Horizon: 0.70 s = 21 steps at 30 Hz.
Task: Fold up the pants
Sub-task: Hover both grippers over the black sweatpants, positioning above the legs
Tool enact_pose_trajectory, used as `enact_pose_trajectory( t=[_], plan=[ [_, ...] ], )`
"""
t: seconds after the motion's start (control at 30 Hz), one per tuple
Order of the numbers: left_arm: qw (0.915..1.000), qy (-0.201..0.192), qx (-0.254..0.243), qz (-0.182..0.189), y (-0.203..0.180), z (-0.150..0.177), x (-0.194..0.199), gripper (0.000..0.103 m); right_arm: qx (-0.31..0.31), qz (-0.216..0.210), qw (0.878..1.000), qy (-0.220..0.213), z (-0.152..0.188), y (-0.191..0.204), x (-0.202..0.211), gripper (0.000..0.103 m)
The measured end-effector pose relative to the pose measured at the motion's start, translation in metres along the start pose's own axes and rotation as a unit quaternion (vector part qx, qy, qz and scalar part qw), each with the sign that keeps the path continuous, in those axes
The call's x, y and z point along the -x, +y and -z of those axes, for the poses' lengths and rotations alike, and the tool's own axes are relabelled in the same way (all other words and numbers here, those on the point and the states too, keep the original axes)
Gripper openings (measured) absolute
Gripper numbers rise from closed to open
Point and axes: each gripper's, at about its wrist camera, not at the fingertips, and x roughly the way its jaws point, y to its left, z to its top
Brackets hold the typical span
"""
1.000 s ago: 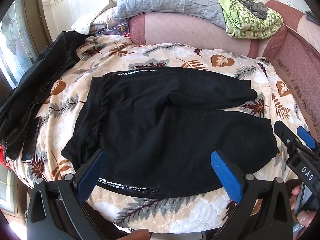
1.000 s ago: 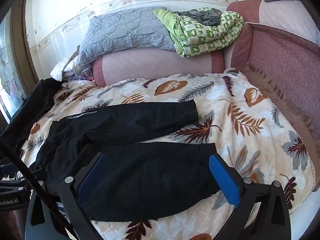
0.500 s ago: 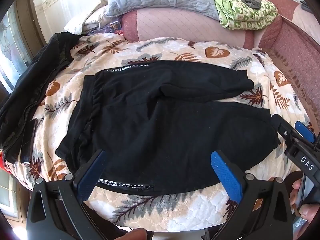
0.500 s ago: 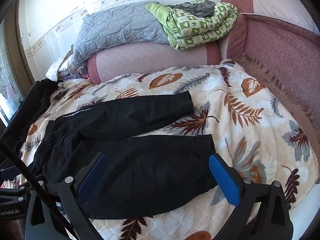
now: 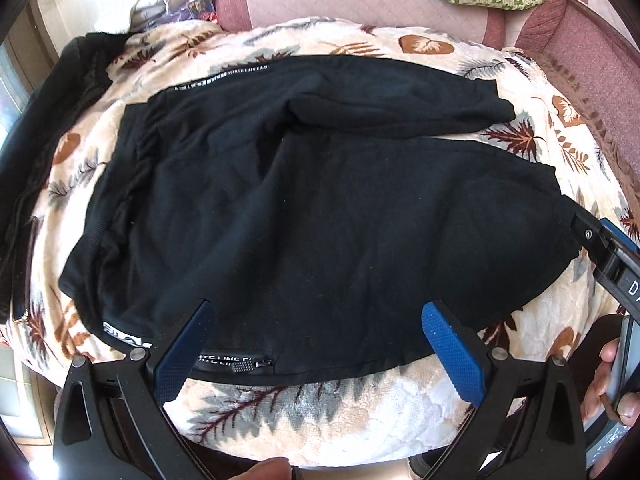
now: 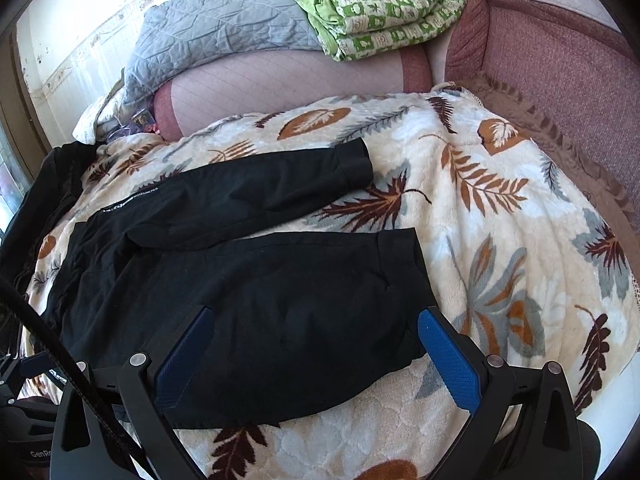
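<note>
Nearest: left gripper (image 5: 316, 340) spread wide, blue pads empty, poised over near hem of black pants (image 5: 320, 208) by waist end and white lettering. Right gripper (image 6: 312, 344) likewise wide apart, holding nothing, above near leg close to its cuff. Pants flat on leaf-print blanket (image 6: 500, 208), long axis left-right, waistband left, cuffs right, legs parted. Beyond: pink bolster (image 6: 280, 84), grey quilt (image 6: 216, 36), green folded blanket (image 6: 384, 4).
</note>
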Motion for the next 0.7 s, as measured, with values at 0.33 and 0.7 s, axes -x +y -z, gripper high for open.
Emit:
enact_pose_trajectory(
  t=[0.33,0.7],
  plan=[
    [0.9995,0.028,0.011,0.004,0.007,-0.006,-0.034,0.103,0.005,0.008,1.000,0.025,0.001,0.001,-0.030,0.103],
    [0.9996,0.027,0.006,-0.004,0.008,-0.004,-0.047,0.103,0.025,0.022,0.998,0.051,0.012,0.005,-0.060,0.103]
  ],
)
